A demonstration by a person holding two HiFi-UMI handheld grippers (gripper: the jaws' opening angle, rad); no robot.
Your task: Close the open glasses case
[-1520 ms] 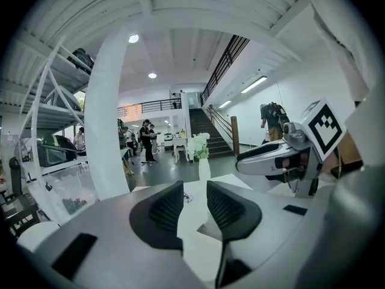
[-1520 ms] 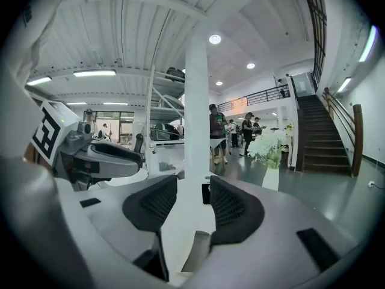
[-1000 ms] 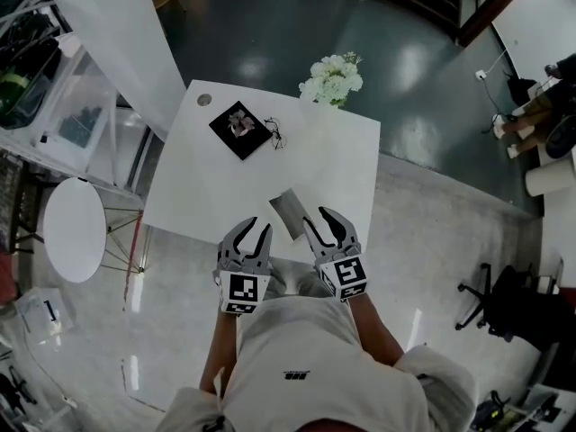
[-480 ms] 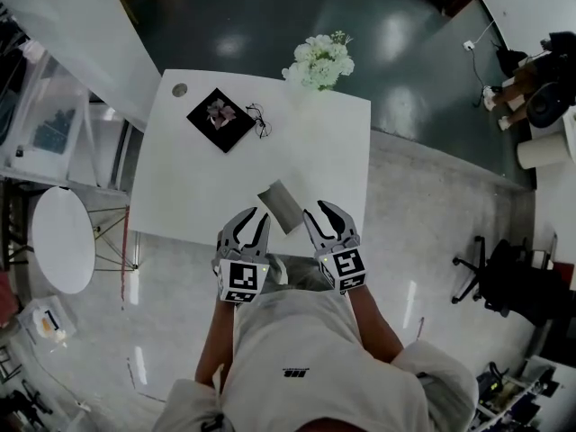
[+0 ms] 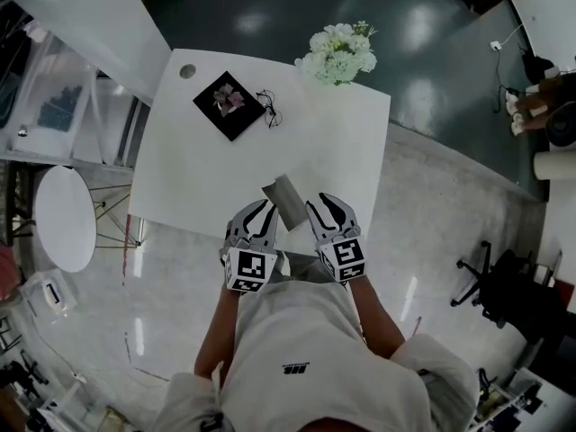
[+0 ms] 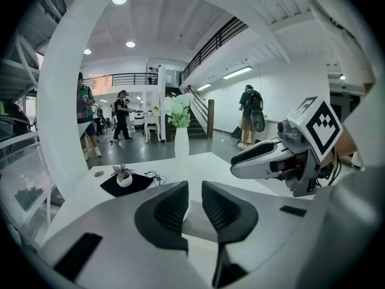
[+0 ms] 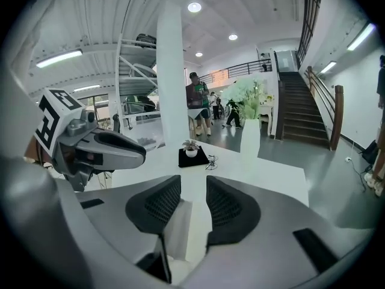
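The grey glasses case [image 5: 286, 201] lies slantwise near the front edge of the white table [image 5: 198, 178]; from above I cannot tell how far its lid stands open. My left gripper [image 5: 259, 210] is just left of it and my right gripper [image 5: 321, 203] just right of it, both pointing at the table. In the left gripper view the left gripper [image 6: 194, 188] shows a narrow gap, with the case [image 6: 196, 224] beyond it. The right gripper [image 7: 193, 182] has just been closing; a gap remains, nothing is between the pads, and the case [image 7: 179, 227] lies low left.
At the table's far side a black mat with a small potted plant [image 5: 230, 103] lies next to a pair of glasses [image 5: 272, 111]. A vase of white flowers [image 5: 340, 54] stands at the far right corner. A round white side table [image 5: 65, 219] is at the left.
Both grippers have sunk and drawn closer to the case, one on each side. The right gripper's jaws stand narrower than before. The case has not moved on the table.
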